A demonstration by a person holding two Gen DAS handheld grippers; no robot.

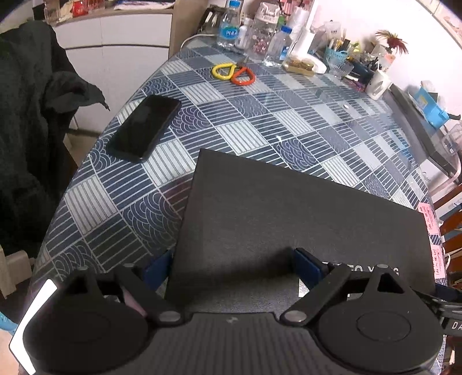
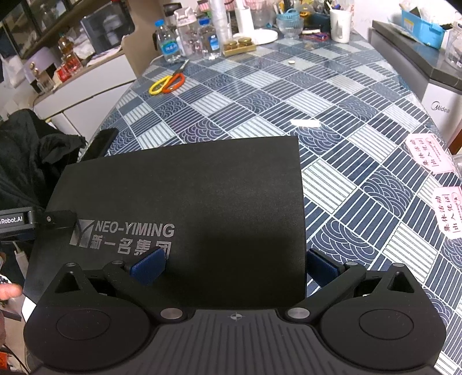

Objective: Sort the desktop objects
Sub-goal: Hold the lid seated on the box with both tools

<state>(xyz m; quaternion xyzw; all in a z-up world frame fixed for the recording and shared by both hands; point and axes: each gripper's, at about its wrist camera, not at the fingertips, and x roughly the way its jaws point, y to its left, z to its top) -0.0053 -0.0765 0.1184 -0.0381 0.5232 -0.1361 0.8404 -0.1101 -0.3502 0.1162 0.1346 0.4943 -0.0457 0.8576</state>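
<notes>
A flat black box (image 1: 288, 219) with silver NEO-YIMING lettering (image 2: 184, 196) lies at the near edge of the patterned table. My left gripper (image 1: 234, 265) is open, one blue pad (image 1: 157, 266) beside the box's left edge and the other pad (image 1: 307, 266) over its top. My right gripper (image 2: 235, 266) is open, one pad (image 2: 147, 266) over the box and the other (image 2: 322, 266) beside its right edge. A black phone (image 1: 144, 129) lies to the left, its tip showing in the right wrist view (image 2: 101, 141). Yellow-and-orange scissors (image 1: 234, 73) (image 2: 167, 82) lie farther back.
Bottles (image 2: 187, 40), jars, a white mug (image 2: 340, 26) and a blue basket (image 2: 290, 17) crowd the table's far edge. A dark jacket (image 1: 29, 115) hangs at the left. Pink paper slips (image 2: 427, 155) lie at the right edge. A white Midea appliance (image 2: 441, 109) stands to the right.
</notes>
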